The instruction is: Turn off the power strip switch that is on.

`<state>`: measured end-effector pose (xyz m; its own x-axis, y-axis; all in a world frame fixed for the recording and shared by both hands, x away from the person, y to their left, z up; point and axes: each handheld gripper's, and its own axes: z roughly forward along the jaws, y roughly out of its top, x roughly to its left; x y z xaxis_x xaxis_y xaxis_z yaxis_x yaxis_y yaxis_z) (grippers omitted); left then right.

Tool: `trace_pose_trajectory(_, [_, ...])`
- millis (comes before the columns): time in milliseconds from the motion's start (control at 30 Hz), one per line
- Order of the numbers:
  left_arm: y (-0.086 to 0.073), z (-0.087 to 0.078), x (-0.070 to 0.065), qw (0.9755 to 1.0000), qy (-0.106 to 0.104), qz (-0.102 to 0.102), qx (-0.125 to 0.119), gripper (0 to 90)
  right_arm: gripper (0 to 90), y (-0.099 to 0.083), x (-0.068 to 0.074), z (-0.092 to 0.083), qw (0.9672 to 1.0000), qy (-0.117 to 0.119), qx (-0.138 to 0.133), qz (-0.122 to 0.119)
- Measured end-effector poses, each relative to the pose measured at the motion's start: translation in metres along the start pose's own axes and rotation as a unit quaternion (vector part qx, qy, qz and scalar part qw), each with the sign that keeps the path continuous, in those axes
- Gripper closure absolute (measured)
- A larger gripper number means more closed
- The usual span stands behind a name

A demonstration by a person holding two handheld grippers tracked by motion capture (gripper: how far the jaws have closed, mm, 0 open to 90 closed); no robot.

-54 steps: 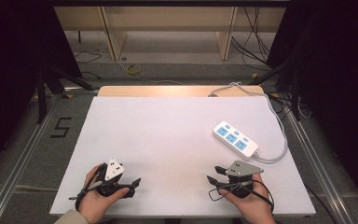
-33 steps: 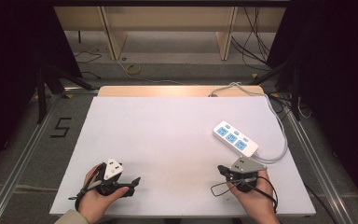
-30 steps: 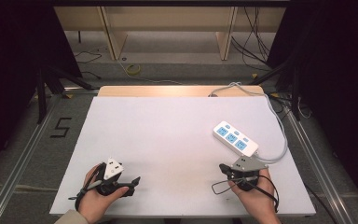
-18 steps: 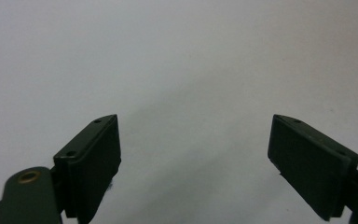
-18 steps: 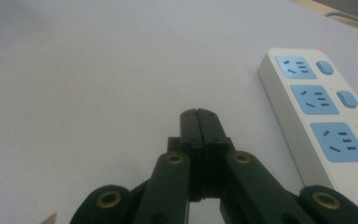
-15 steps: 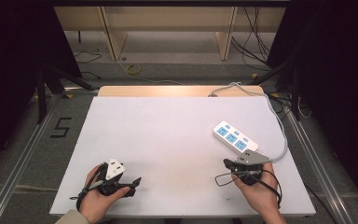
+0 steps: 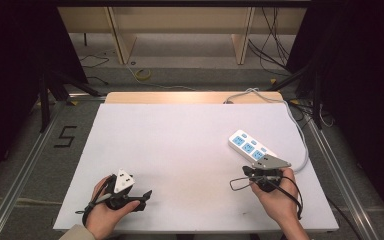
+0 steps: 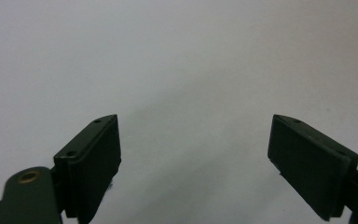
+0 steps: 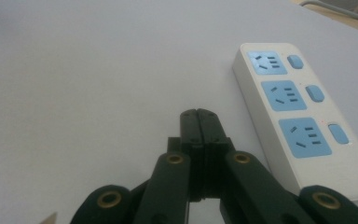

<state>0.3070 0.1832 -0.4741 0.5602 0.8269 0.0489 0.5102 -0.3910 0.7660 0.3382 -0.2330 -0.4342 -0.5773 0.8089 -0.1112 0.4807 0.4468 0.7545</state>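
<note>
Right tongs (image 7: 250, 172) have edged closer to power strip (image 7: 252, 150).

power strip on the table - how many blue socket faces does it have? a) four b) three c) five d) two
b, the right gripper view shows the power strip with three blue socket faces in a row, each with a small blue switch beside it, and the high view shows the same three.
</note>
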Motion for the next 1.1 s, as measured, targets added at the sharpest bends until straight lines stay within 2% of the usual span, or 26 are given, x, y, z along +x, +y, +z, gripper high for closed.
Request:
trace_pose_trajectory(433, [0.0,0.001,0.0,1.0,0.001,0.0,0.001,16.8,90.0,0.011,-0.018,0.006,0.9997,-0.018,0.008,0.014])
trace_pose_trajectory(1100, [0.001,0.001,-0.001,1.0,0.001,0.002,-0.001,16.9,90.0,0.019,-0.029,0.008,0.9988,-0.035,0.024,0.023])
